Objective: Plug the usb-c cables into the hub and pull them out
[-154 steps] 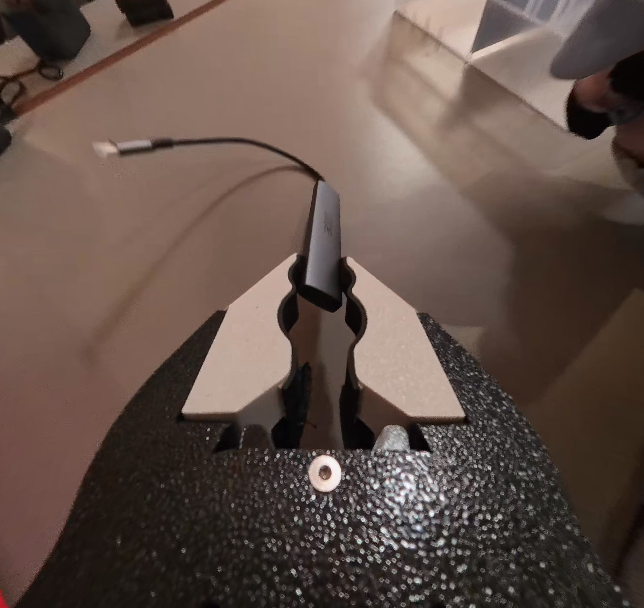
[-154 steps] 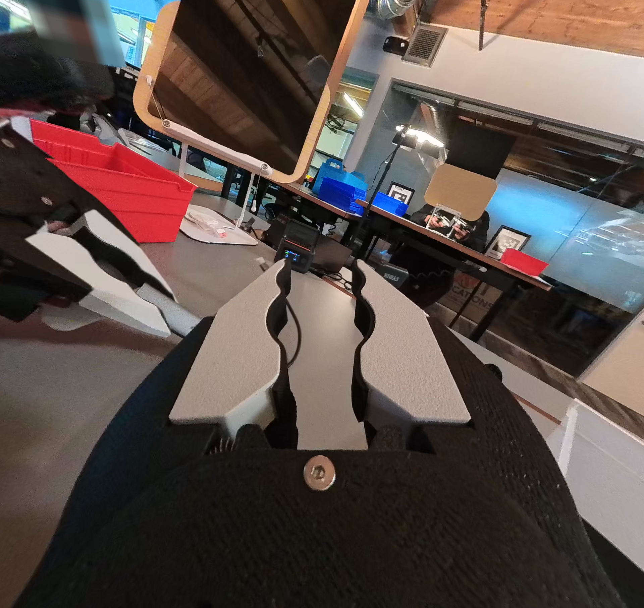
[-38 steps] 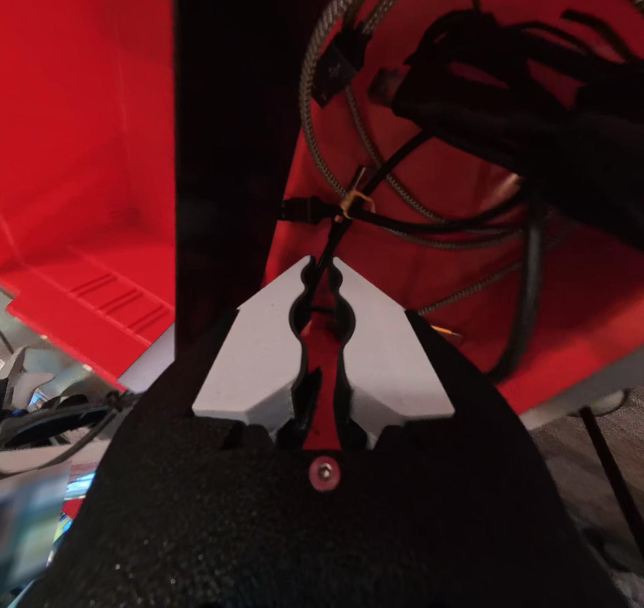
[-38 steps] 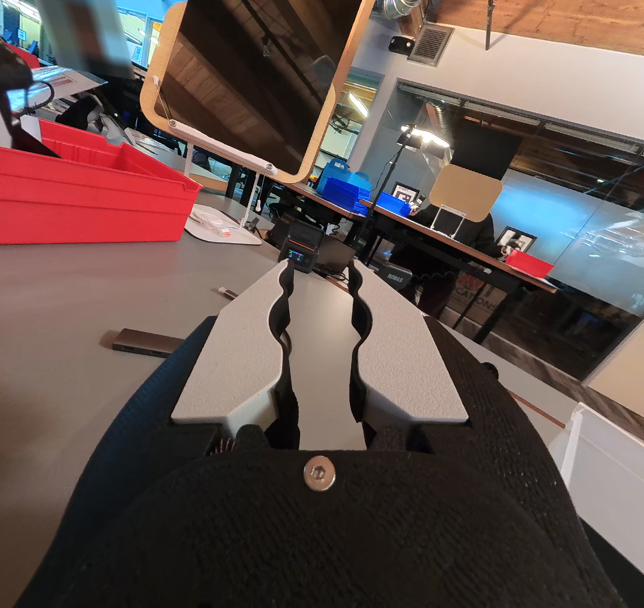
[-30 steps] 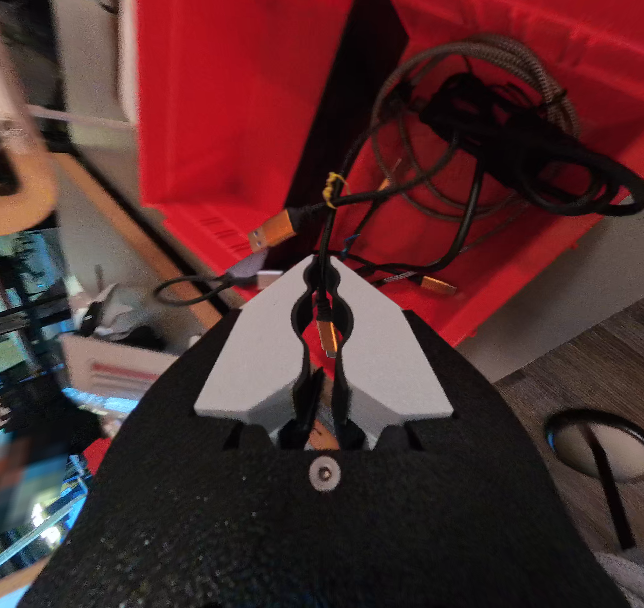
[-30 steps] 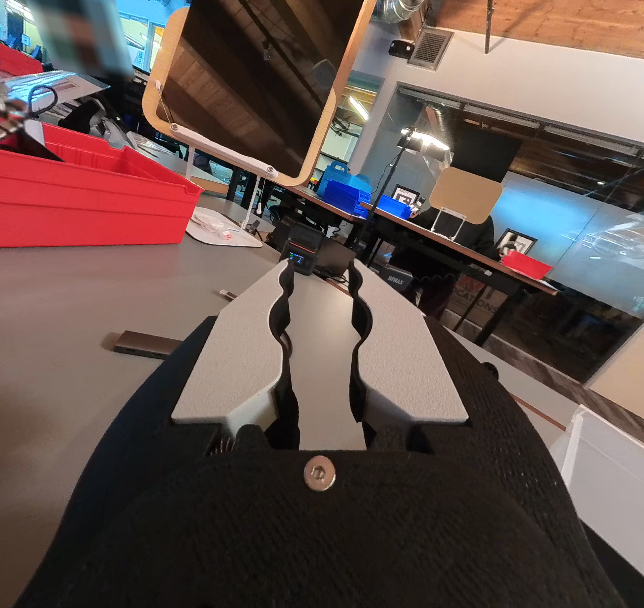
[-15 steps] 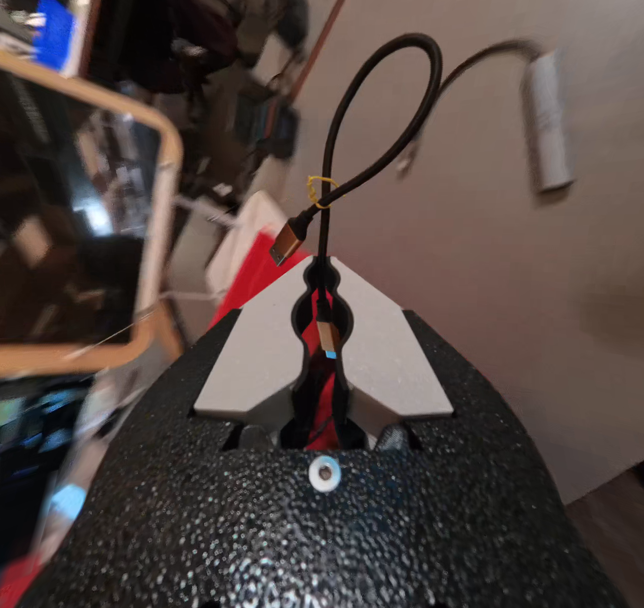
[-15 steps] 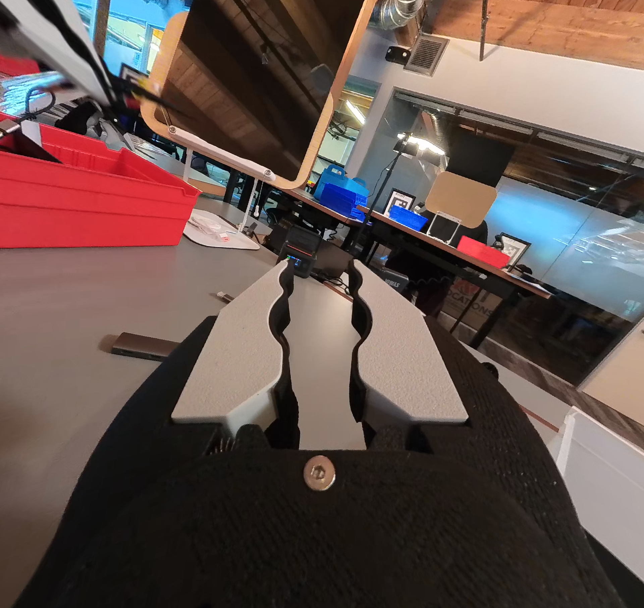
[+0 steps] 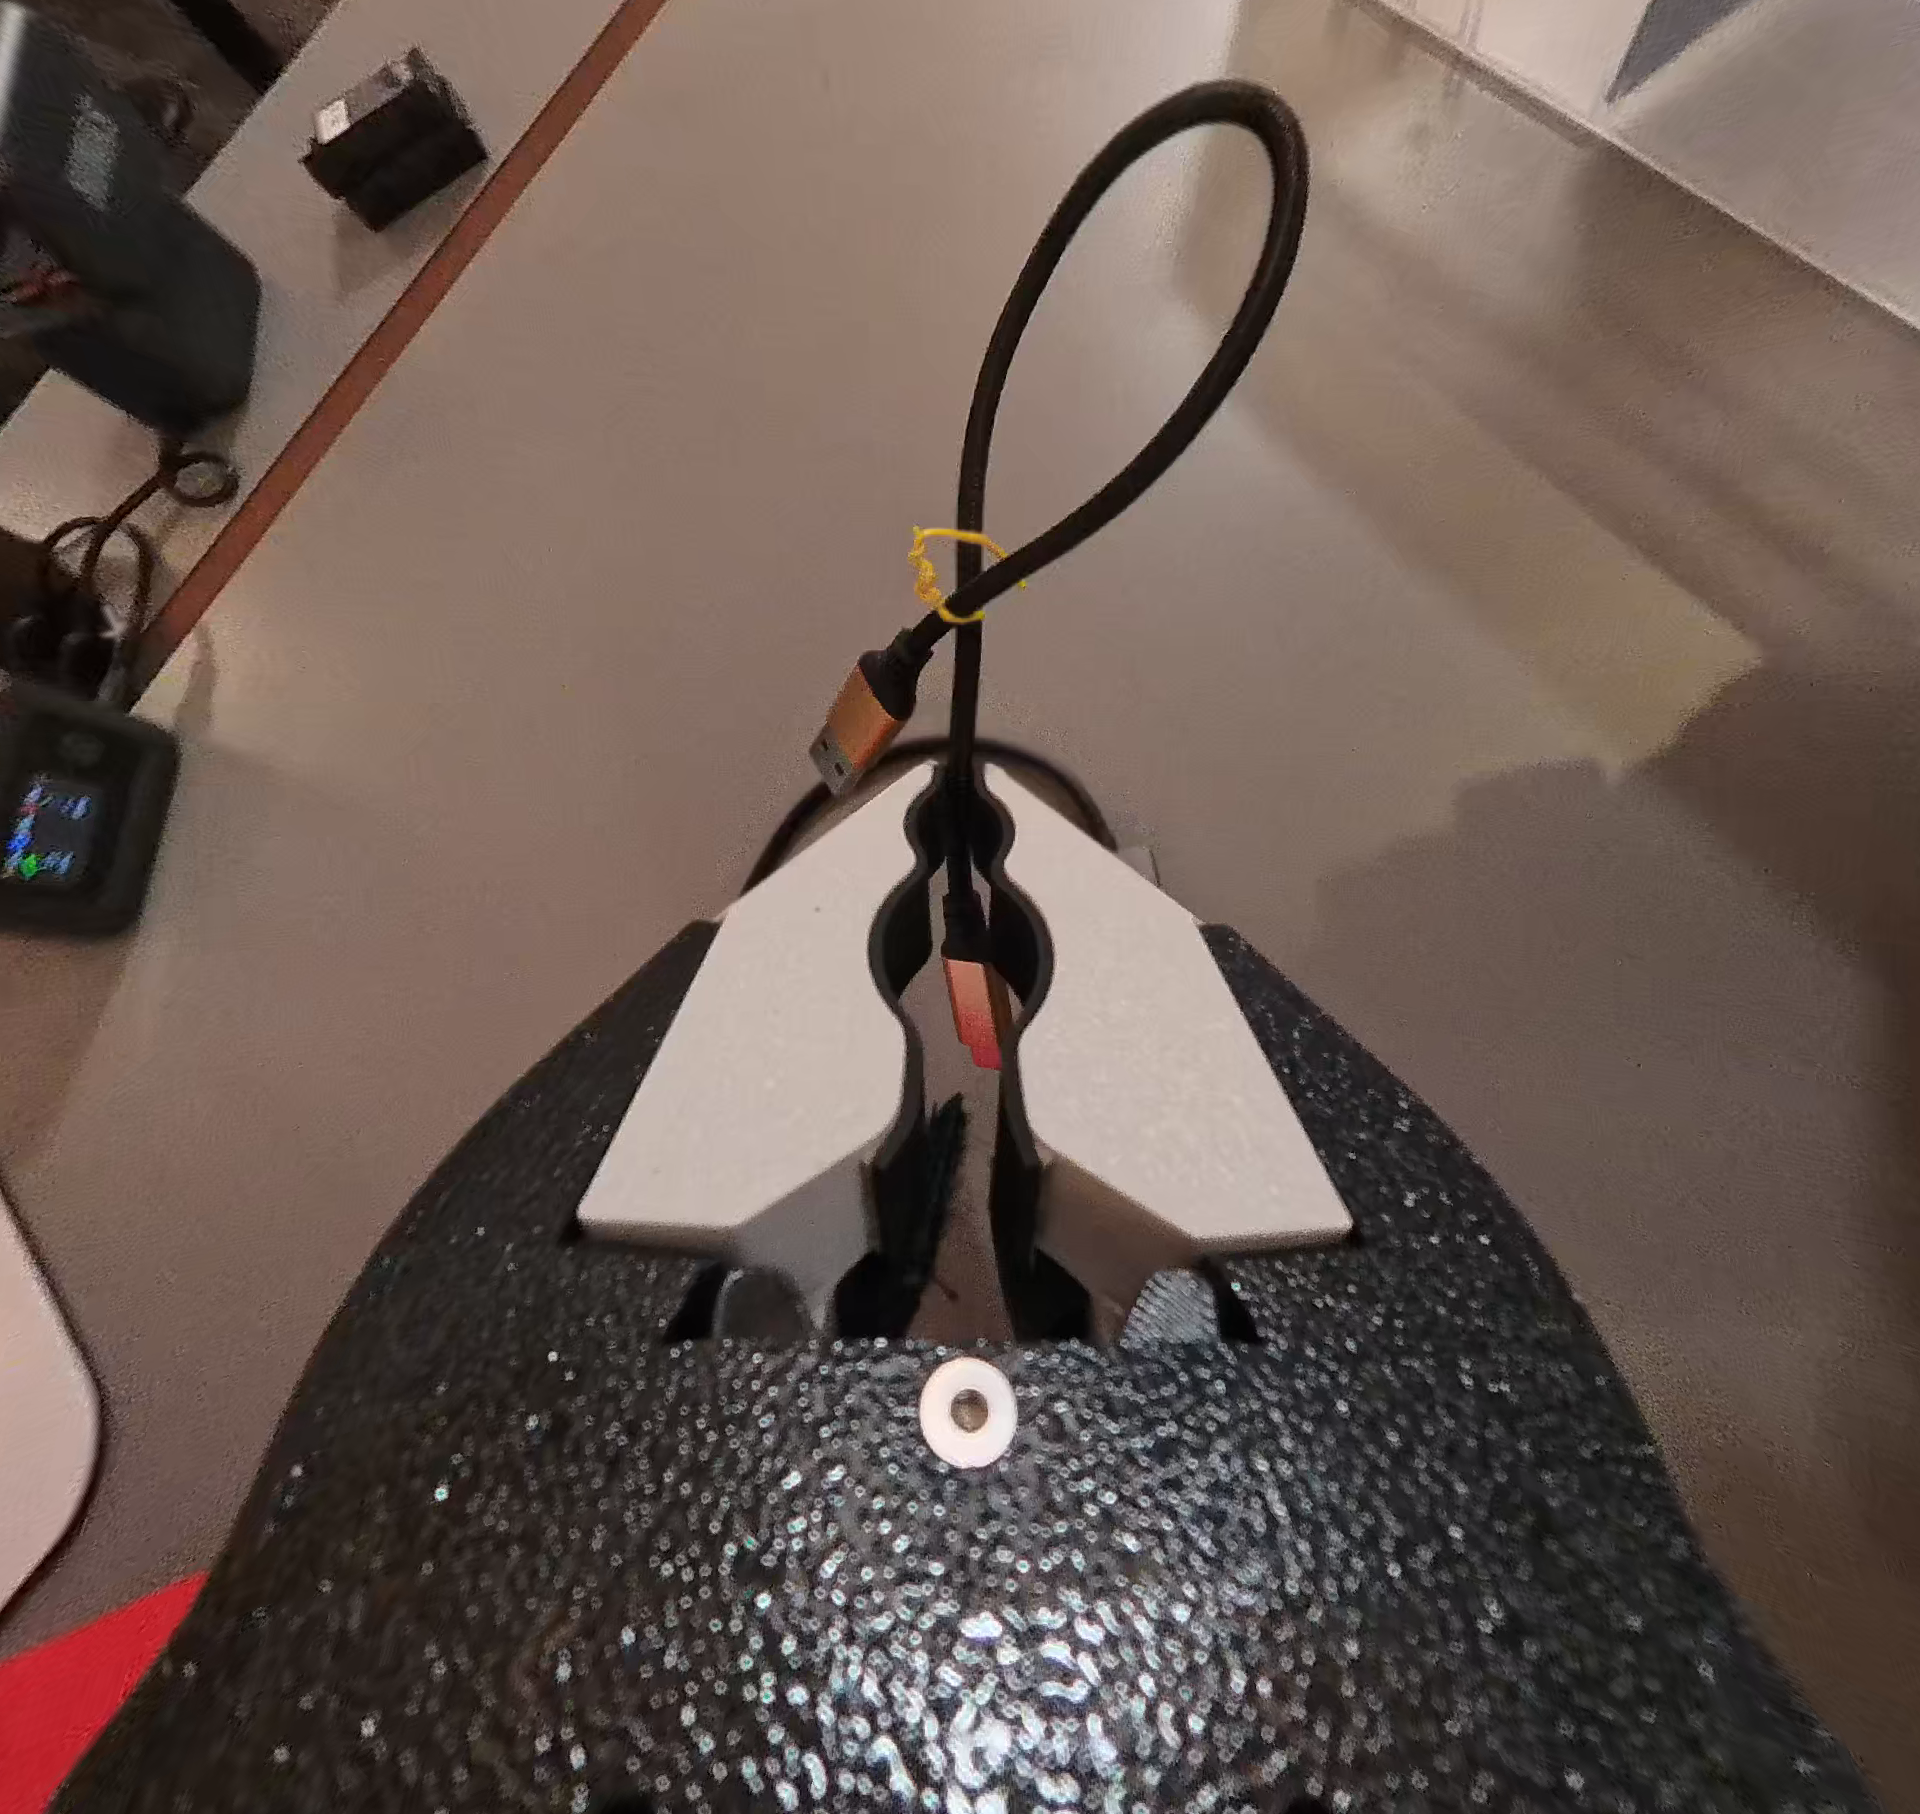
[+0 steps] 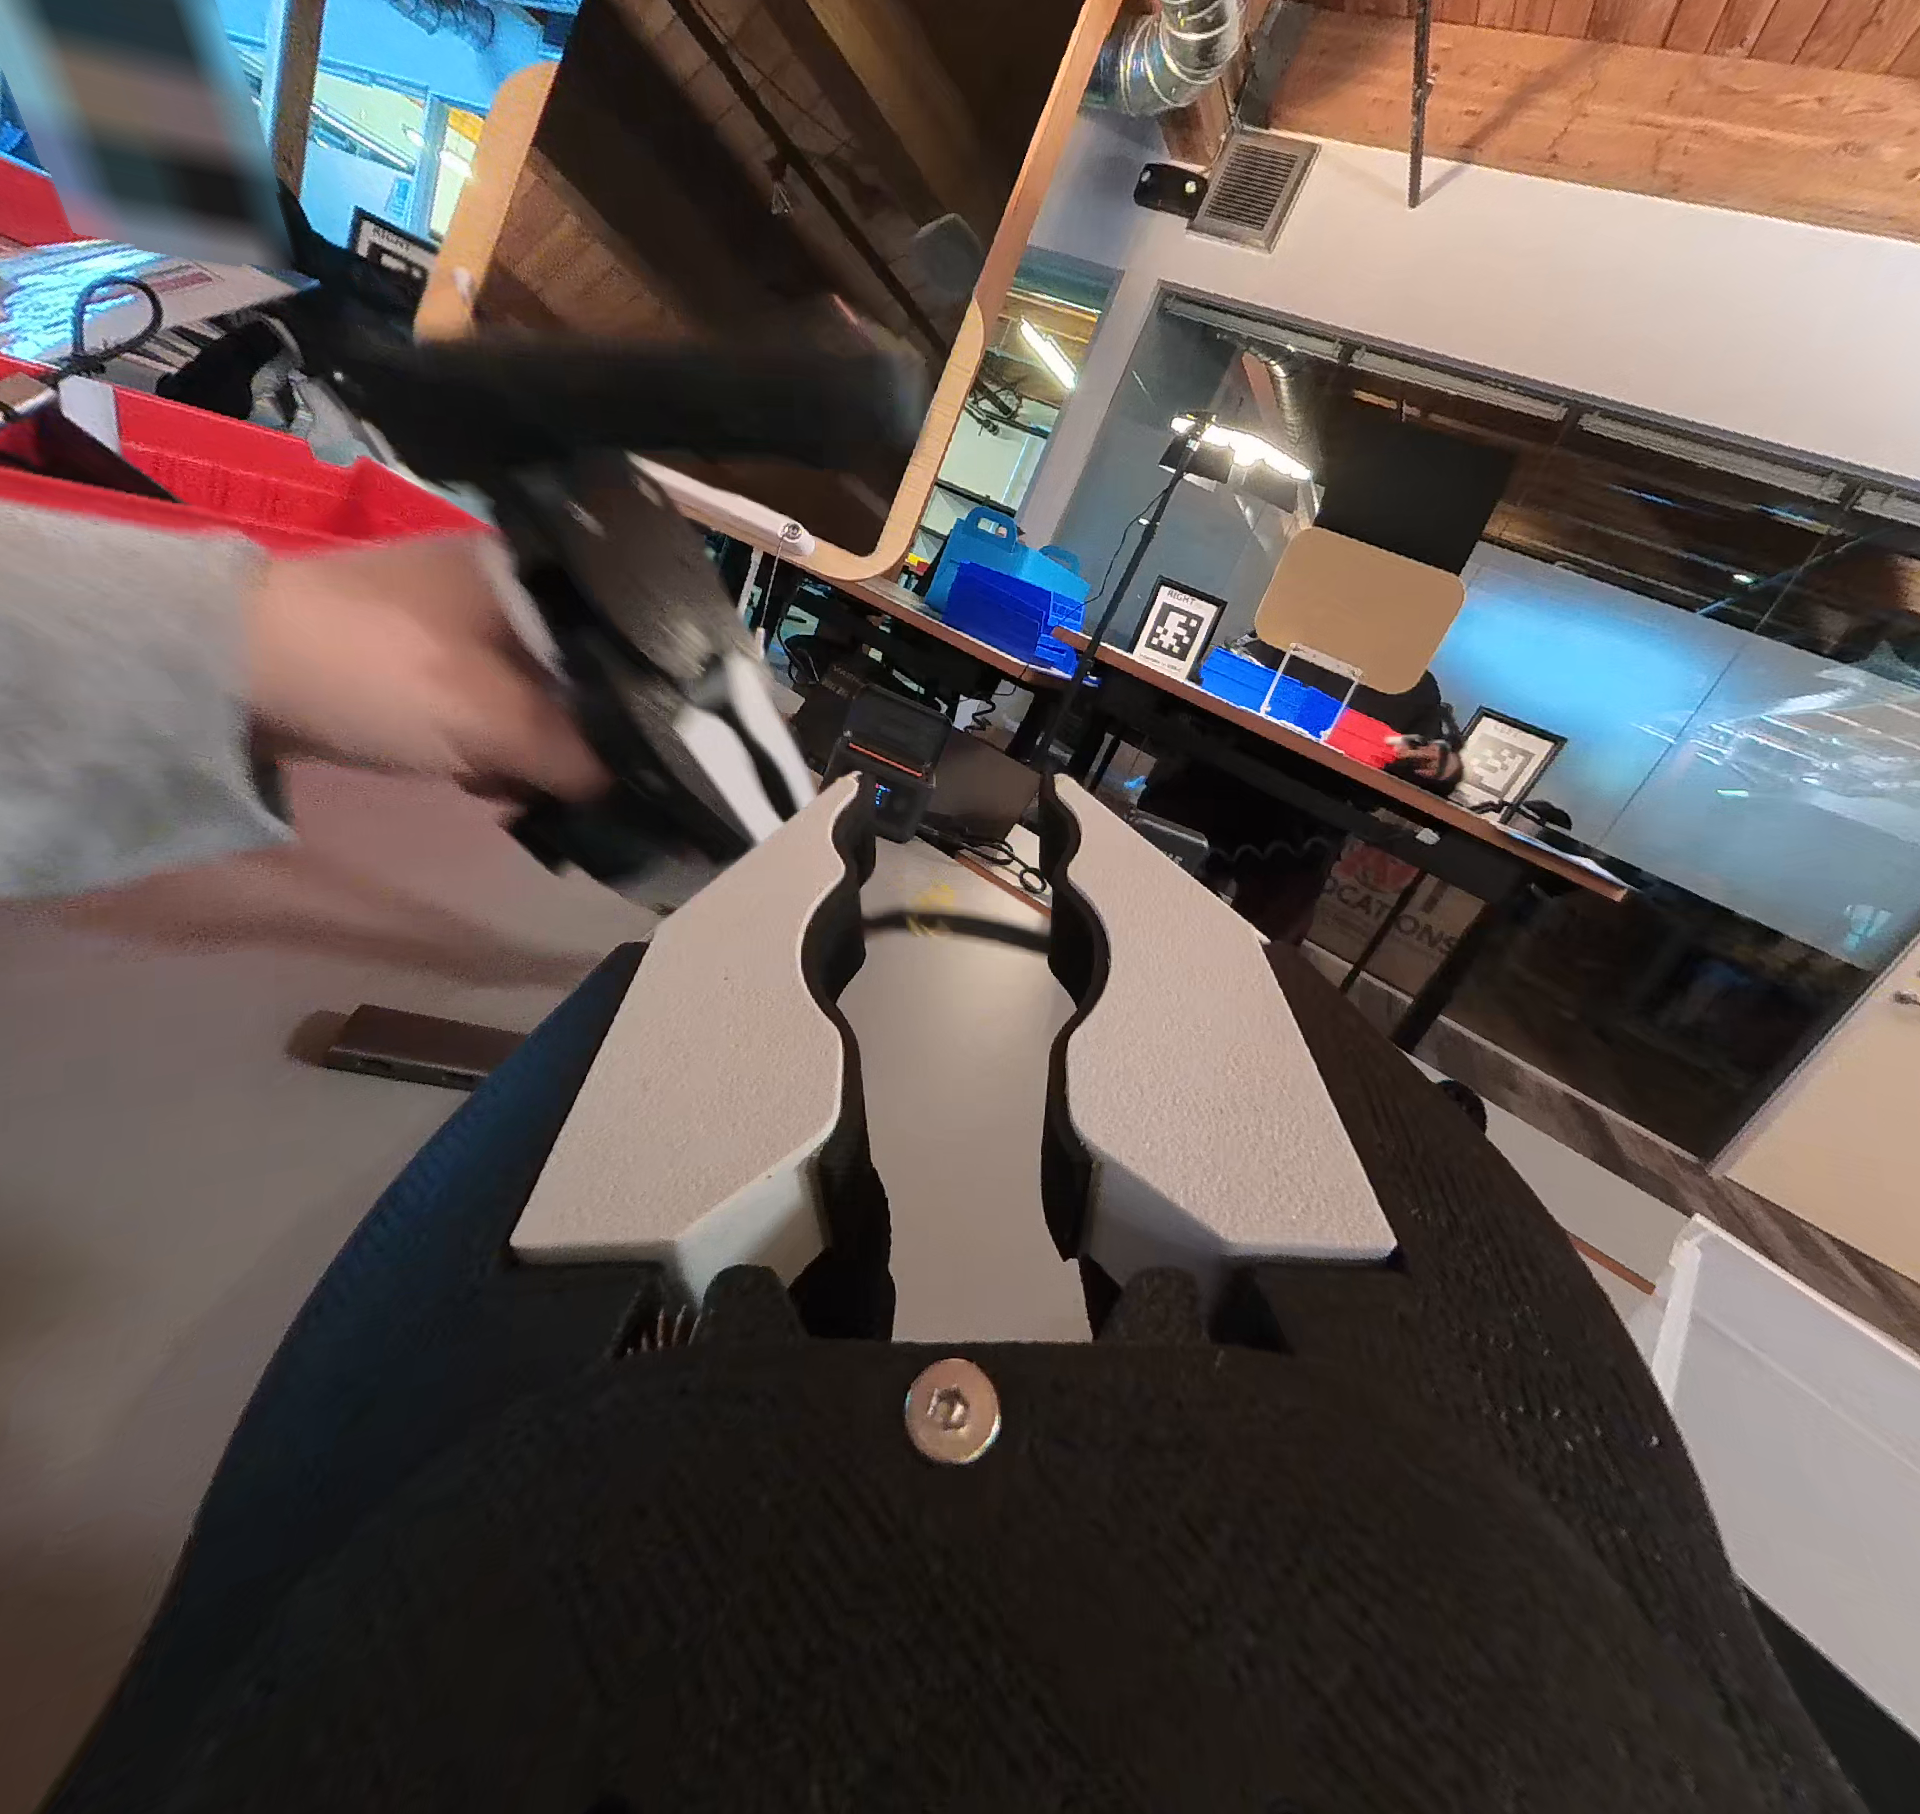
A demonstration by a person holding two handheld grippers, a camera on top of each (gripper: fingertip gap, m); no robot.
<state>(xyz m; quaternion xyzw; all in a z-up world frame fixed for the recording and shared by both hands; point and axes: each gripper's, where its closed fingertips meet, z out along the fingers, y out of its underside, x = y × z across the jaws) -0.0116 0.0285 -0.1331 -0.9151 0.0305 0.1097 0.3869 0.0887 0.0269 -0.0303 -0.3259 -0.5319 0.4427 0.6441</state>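
The left tongs [image 9: 961, 808] pinched a looped black cable [image 9: 1122, 310], its copper plug half hidden between them. Only the right wrist view showed the hub [image 10: 416, 1047], lower left, partly cut off by the empty, parted right tongs [image 10: 951, 798].

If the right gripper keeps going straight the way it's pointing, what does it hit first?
Likely the black cable lying across the gap ahead of the open right gripper, low over the table. The hub sits left of that line. Depth is uncertain.
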